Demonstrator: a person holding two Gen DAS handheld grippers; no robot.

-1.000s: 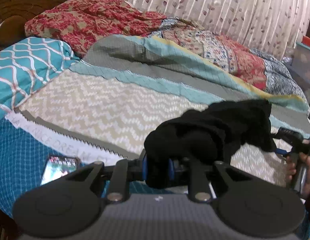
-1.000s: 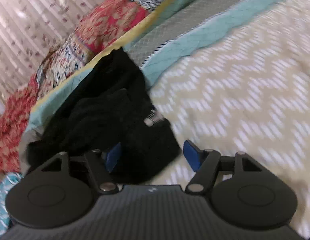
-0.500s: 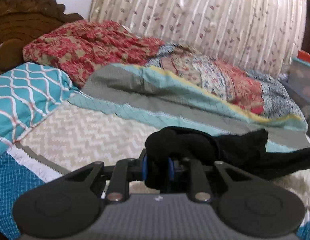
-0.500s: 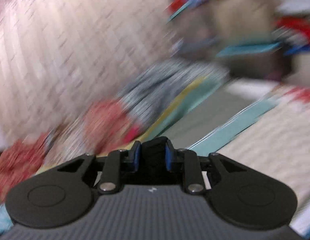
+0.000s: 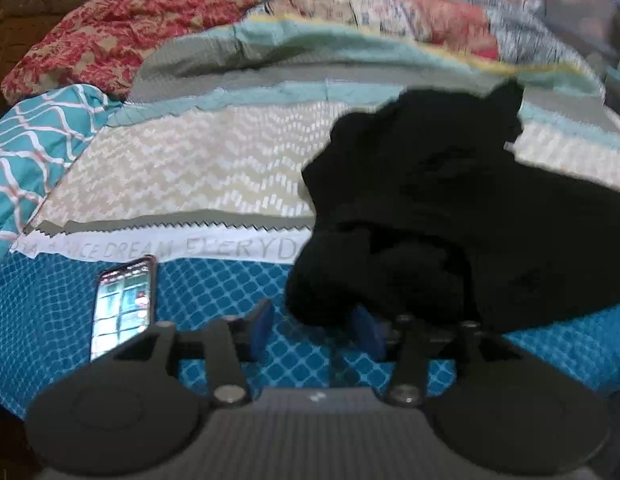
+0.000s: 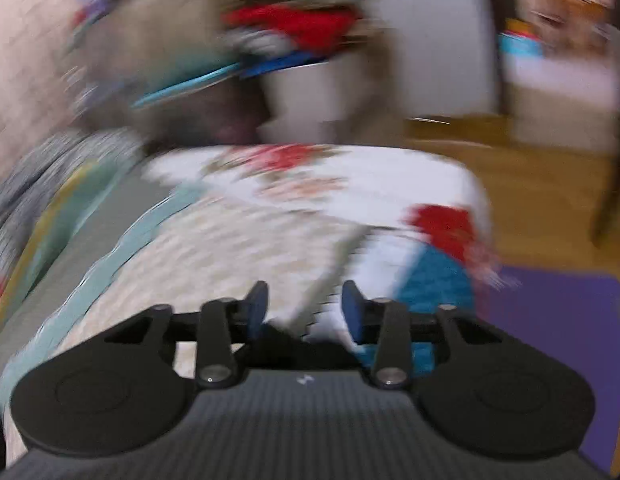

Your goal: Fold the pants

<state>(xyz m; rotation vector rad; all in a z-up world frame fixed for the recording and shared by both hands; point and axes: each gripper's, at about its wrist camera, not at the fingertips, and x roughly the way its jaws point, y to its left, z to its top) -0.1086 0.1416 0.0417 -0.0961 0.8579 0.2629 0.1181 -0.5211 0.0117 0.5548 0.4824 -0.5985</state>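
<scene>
The black pants (image 5: 449, 208) lie in a crumpled heap on the bed, right of centre in the left wrist view. My left gripper (image 5: 315, 330) is open just in front of the heap's near edge, with cloth touching the right finger. My right gripper (image 6: 304, 312) is open in a heavily blurred view over the bed's foot corner. A small dark piece of cloth (image 6: 286, 346) shows low between its fingers, behind the tips; I cannot tell if it touches them.
A phone (image 5: 124, 304) with a lit screen lies on the blue bedspread (image 5: 230, 280) left of my left gripper. Pillows and quilts are piled at the back. The right wrist view shows wooden floor (image 6: 541, 184) and a purple mat (image 6: 557, 320) beyond the bed.
Both grippers held the pants lifted half a second ago. Now both are open and the pants have dropped onto the bed. The right gripper has swung towards the bed's foot.
</scene>
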